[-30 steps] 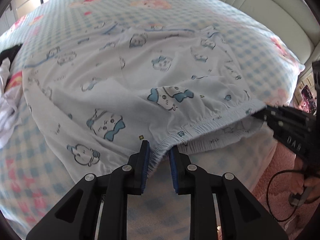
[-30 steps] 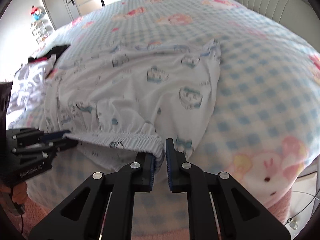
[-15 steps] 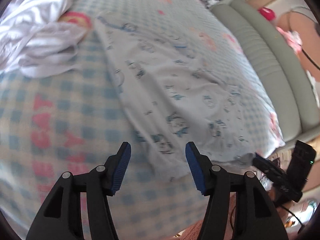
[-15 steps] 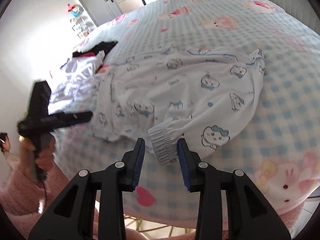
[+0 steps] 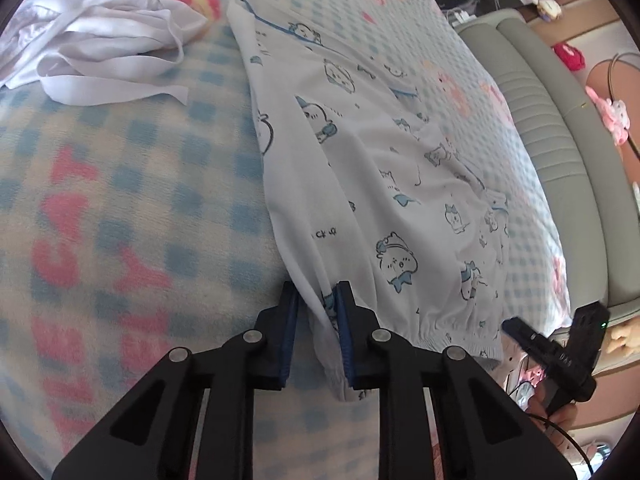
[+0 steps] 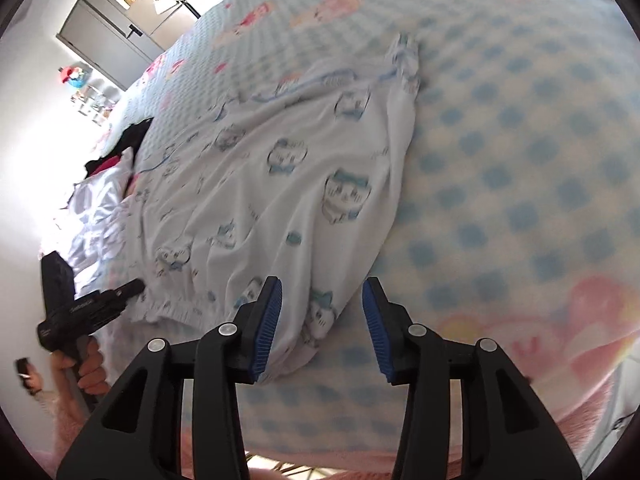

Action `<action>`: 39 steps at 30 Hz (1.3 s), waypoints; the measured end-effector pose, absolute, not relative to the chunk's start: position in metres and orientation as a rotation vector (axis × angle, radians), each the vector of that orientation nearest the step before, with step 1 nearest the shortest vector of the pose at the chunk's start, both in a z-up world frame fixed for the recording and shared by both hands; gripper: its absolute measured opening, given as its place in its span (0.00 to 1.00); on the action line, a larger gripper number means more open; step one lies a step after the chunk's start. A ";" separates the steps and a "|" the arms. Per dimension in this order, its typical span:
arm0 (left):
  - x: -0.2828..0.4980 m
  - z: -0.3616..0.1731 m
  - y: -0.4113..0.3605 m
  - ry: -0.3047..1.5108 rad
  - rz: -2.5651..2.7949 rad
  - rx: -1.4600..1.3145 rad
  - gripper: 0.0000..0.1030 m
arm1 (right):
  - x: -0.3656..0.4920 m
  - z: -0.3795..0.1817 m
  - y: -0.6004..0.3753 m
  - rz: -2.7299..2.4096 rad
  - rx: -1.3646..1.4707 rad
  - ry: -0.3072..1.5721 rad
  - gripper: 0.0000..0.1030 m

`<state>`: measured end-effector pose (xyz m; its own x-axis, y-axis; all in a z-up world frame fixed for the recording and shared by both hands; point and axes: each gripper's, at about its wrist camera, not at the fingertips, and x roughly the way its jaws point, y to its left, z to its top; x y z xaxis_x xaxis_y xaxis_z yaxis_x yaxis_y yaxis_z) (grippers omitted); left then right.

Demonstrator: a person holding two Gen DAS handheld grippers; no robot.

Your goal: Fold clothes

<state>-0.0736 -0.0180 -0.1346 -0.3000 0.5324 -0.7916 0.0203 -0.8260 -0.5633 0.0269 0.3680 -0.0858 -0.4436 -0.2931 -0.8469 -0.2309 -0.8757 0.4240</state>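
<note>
White pyjama shorts with a blue cartoon print point(image 5: 380, 184) lie flat on the checked bed cover, elastic waistband point(image 5: 456, 330) toward the near edge. My left gripper point(image 5: 316, 300) has narrowed its jaws around the shorts' left corner at the waistband, the cloth pinched between the blue pads. In the right wrist view the shorts point(image 6: 280, 184) spread out ahead. My right gripper point(image 6: 320, 312) is open, its jaws straddling the shorts' right corner without gripping it. The left gripper also shows in the right wrist view point(image 6: 132, 290), and the right one in the left wrist view point(image 5: 510, 326).
A heap of white clothes point(image 5: 96, 36) lies at the bed's far left, with dark garments point(image 6: 128, 140) beyond it. A padded grey headboard point(image 5: 560, 128) runs along the right. The bed's near edge point(image 6: 320, 432) is just below the grippers. A cabinet point(image 6: 112, 36) stands far behind.
Both grippers let go of the waistband and the shorts dropped flat. My left gripper swung to the left corner and closed on it. My right gripper opened wide over the right corner.
</note>
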 end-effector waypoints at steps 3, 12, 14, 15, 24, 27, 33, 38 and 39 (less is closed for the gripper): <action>-0.076 -0.143 -0.014 -0.725 2.122 -1.610 0.32 | 0.027 -0.102 0.362 -2.426 1.667 -0.827 0.43; -0.075 -0.145 0.011 -0.659 2.153 -1.645 0.20 | 0.024 -0.127 0.336 -2.419 1.709 -0.808 0.39; -0.073 -0.140 0.012 -0.593 2.208 -1.657 0.16 | 0.027 -0.125 0.332 -2.446 1.717 -0.758 0.39; -0.071 -0.137 0.013 -0.548 2.240 -1.663 0.15 | 0.028 -0.125 0.331 -2.453 1.729 -0.723 0.38; -0.050 -0.135 -0.022 -0.605 2.265 -1.636 0.19 | 0.044 -0.114 0.332 -2.537 1.762 -0.602 0.36; -0.054 -0.126 -0.030 -0.672 2.245 -1.557 0.37 | 0.044 -0.103 0.343 -2.554 1.697 -0.679 0.38; -0.086 -0.130 -0.025 -0.699 2.220 -1.566 0.53 | 0.023 -0.105 0.364 -2.565 1.667 -0.785 0.39; -0.100 -0.143 -0.019 -0.720 2.203 -1.579 0.53 | -0.012 -0.118 0.358 -2.536 1.715 -0.677 0.59; -0.102 -0.146 -0.017 -0.725 2.204 -1.583 0.52 | -0.019 -0.126 0.352 -2.523 1.743 -0.605 0.64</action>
<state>-0.1018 -0.0173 -0.1462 -0.3275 0.5392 -0.7759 0.0268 -0.8155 -0.5781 -0.0186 0.3515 -0.1263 -0.3781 -0.2290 -0.8970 -0.2028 -0.9249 0.3216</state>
